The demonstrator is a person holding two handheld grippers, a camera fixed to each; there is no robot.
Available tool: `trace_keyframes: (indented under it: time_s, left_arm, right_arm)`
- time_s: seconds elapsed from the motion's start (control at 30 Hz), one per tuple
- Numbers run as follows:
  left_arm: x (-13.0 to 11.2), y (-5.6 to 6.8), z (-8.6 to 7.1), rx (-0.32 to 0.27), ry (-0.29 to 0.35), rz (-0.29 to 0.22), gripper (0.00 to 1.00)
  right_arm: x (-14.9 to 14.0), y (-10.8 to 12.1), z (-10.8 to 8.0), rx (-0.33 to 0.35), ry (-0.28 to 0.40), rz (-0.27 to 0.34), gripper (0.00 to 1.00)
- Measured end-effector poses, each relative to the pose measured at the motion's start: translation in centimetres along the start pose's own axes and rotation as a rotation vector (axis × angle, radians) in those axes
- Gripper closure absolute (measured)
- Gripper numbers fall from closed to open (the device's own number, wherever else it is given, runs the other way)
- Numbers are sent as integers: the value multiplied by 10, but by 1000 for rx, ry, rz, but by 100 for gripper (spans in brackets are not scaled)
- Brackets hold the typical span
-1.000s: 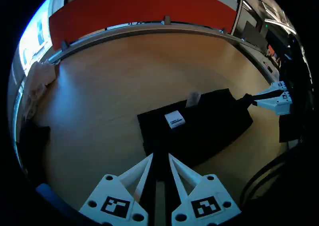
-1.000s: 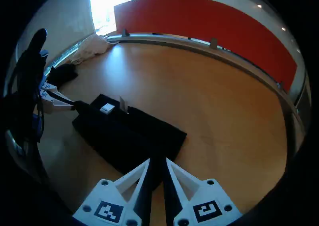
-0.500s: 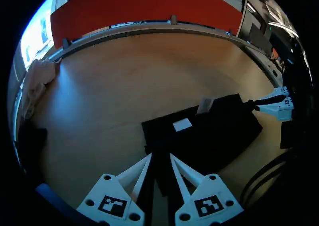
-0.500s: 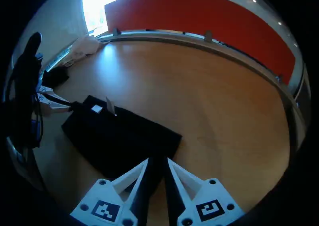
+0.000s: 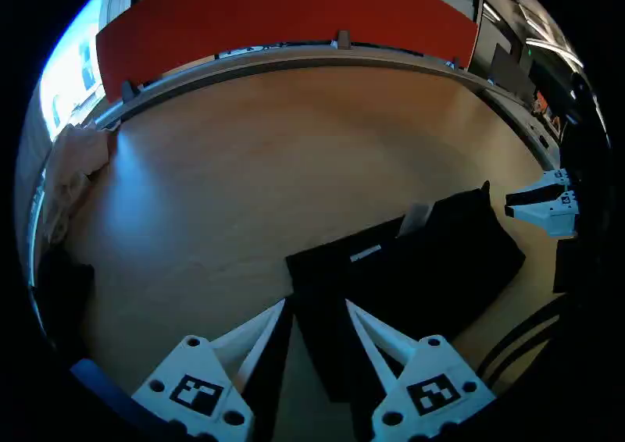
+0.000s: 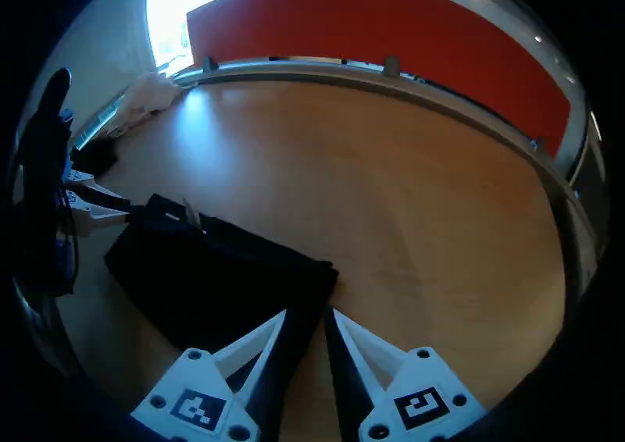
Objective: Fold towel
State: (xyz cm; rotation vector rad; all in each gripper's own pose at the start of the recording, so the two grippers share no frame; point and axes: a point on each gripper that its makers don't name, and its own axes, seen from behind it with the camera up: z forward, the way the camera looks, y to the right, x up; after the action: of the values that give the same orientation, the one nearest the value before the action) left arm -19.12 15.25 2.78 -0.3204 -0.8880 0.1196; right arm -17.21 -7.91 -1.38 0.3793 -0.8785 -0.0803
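Note:
A black towel [image 5: 422, 262] lies folded and flat on the wooden table [image 5: 258, 153], with a small white tag [image 5: 414, 217] sticking up at its far edge. My left gripper [image 5: 314, 305] is open, its fingers spread to either side of the towel's near end. In the left gripper view my right gripper [image 5: 508, 206] stands just off the towel's far right corner, fingers apart. In the right gripper view the towel [image 6: 219, 278] stretches left from my right gripper [image 6: 306, 313], which is open at its near corner. The left gripper [image 6: 117, 208] is at the far end, open.
A red partition [image 5: 273, 8] and a metal rail run along the table's far edge. A pile of light cloth [image 6: 144, 94] and a dark cloth [image 6: 94, 157] lie by the window-side edge. A person's dark sleeve [image 6: 43, 169] holds the left gripper.
Both grippers lowered the towel's held edge onto the table and opened, letting go of it. The towel now lies flatter, and its tag has tipped away.

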Motion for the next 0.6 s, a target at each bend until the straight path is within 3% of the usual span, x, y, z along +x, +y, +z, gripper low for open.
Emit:
trace_keyframes:
  time_s: [0.17,0.3,0.37,0.6]
  left_arm:
    - [4,-4,-2,8,13,-3,28]
    - [4,-8,-6,18,17,-10,2]
    - [3,-8,-7,14,19,-16,2]
    - [-3,-8,-12,12,18,-37,2]
  right_arm:
    - [2,-1,-3,4,10,4,63]
    - [3,-3,-7,14,19,9,45]
    - [2,-4,-9,19,19,9,37]
    - [-4,-7,-13,28,15,7,25]
